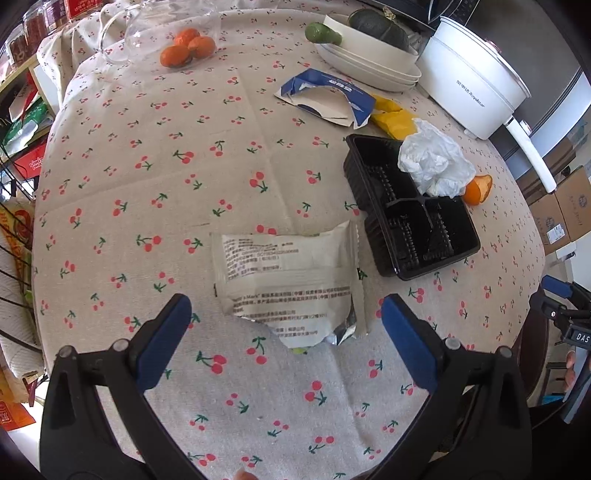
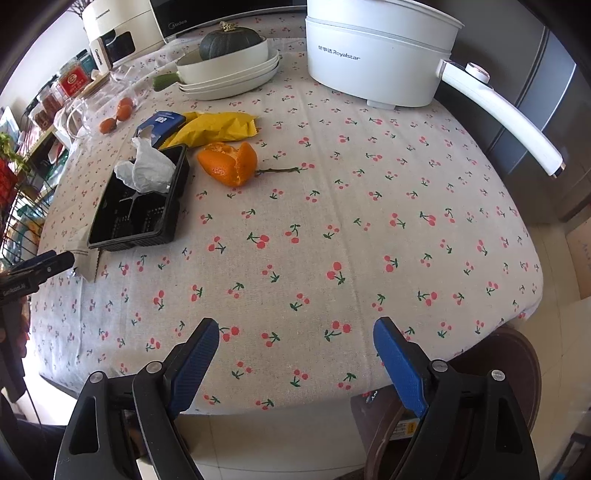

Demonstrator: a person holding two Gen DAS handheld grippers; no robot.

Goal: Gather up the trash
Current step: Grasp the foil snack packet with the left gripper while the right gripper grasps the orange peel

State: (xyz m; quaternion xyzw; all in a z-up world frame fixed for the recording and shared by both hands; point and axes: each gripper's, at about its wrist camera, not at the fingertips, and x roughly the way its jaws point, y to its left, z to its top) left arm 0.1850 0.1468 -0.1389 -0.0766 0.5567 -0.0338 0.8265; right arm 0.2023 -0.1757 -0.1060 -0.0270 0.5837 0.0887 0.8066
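My left gripper [image 1: 286, 314] is open and hovers just above a torn white snack wrapper [image 1: 288, 280] that lies flat on the cherry-print tablecloth. To its right stands a black plastic tray [image 1: 410, 218] with a crumpled white tissue [image 1: 436, 162] in it. Behind the tray lie orange peel [image 1: 478, 188], a yellow wrapper [image 1: 393, 118] and a torn blue-and-white packet [image 1: 325, 96]. My right gripper [image 2: 295, 332] is open and empty over the table's near edge, far from the tray [image 2: 140, 206], tissue [image 2: 147, 168], peel [image 2: 229, 162] and yellow wrapper [image 2: 214, 127].
A white electric pot [image 2: 376, 51] with a long handle stands at the back right. Stacked white dishes [image 2: 229, 74] hold a dark green squash. Whole tangerines [image 1: 188, 46] and a glass jug [image 1: 125, 33] sit at the far left. A dark brown bin [image 2: 480, 398] stands below the table edge.
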